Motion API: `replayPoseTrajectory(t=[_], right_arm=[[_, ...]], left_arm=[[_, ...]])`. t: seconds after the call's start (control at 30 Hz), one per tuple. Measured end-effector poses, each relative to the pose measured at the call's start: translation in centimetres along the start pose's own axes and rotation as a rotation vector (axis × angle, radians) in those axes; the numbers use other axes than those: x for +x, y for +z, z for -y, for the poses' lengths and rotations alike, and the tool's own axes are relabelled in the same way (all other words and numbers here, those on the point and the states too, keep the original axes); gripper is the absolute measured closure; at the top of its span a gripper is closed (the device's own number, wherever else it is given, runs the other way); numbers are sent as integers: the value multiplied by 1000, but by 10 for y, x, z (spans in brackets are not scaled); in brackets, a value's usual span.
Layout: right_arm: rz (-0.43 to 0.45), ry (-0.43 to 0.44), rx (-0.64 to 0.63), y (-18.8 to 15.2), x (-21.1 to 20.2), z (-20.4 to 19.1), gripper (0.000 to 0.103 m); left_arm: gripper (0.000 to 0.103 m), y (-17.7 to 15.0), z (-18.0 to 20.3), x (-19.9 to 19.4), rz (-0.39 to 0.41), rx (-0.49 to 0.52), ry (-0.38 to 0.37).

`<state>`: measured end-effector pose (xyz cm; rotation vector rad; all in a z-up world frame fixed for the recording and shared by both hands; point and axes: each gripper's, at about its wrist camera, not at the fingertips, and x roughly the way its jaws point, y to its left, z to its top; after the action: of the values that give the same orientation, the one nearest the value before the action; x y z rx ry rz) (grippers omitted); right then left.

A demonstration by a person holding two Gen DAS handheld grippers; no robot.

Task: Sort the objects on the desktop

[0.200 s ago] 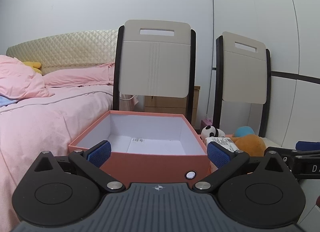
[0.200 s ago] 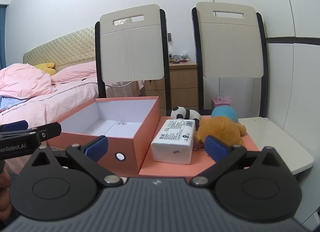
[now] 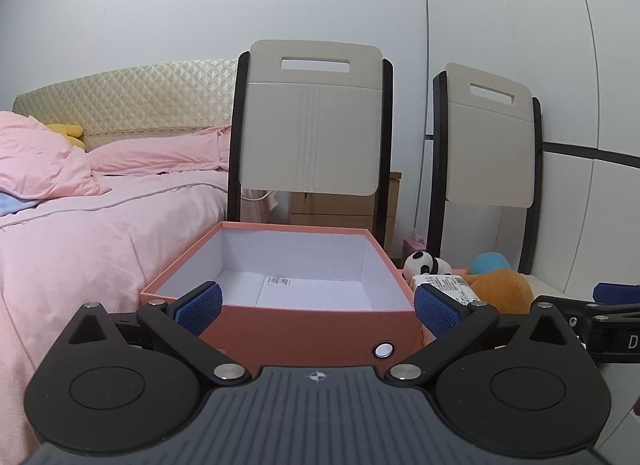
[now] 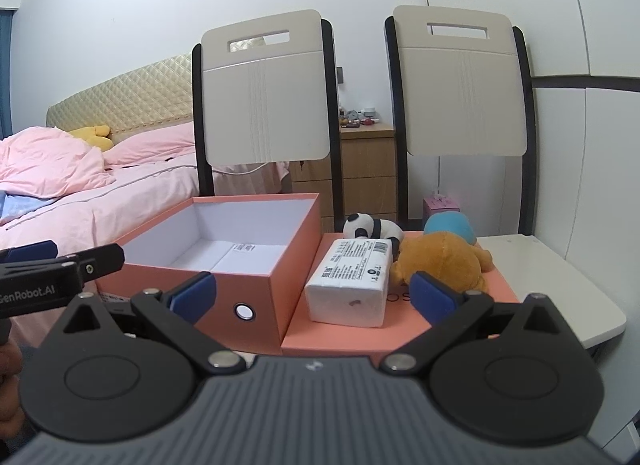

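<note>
An open salmon-pink box (image 3: 300,329) (image 4: 200,285) with a white inside holds only a paper label. Its lid (image 4: 400,329) lies flat to the right and carries a white tissue pack (image 4: 350,283) (image 3: 448,285), a panda toy (image 4: 372,229) (image 3: 424,265), an orange plush (image 4: 440,261) (image 3: 504,289) and a blue plush (image 4: 448,225) (image 3: 490,263). My left gripper (image 3: 316,307) is open in front of the box's near wall, holding nothing. My right gripper (image 4: 312,293) is open too, facing the tissue pack from short of the lid.
Two beige chair backs (image 4: 264,93) (image 4: 460,81) stand behind the white table (image 4: 560,285). A bed with pink bedding (image 3: 80,225) lies to the left. A wooden nightstand (image 4: 364,169) sits between the chairs. The other gripper's arm (image 4: 52,273) shows at each view's edge.
</note>
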<state>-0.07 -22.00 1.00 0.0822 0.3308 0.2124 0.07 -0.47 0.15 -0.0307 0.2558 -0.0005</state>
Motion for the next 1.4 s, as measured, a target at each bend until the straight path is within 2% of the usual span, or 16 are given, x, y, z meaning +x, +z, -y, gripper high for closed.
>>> replayPoseTrajectory(t=[0.27, 0.33, 0.5, 0.63, 0.8, 1.07, 1.4], right_arm=[[51, 16, 14, -2, -7, 6, 0], [34, 2, 6, 7, 3, 0, 0], [80, -4, 13, 7, 18, 5, 0], [61, 46, 73, 4, 26, 10, 0], [100, 14, 44, -17, 45, 15, 0], [101, -38, 97, -21, 60, 33, 0], [81, -18, 52, -29, 70, 18, 0]], left_arm=[[0, 6, -15, 9, 20, -19, 18], [0, 7, -13, 11, 25, -19, 26], [0, 9, -9, 28, 32, 18, 42], [0, 5, -12, 44, 58, 22, 13], [0, -7, -22, 63, 36, -16, -10], [0, -18, -27, 63, 49, -13, 20], [0, -25, -35, 65, 24, -47, 59]])
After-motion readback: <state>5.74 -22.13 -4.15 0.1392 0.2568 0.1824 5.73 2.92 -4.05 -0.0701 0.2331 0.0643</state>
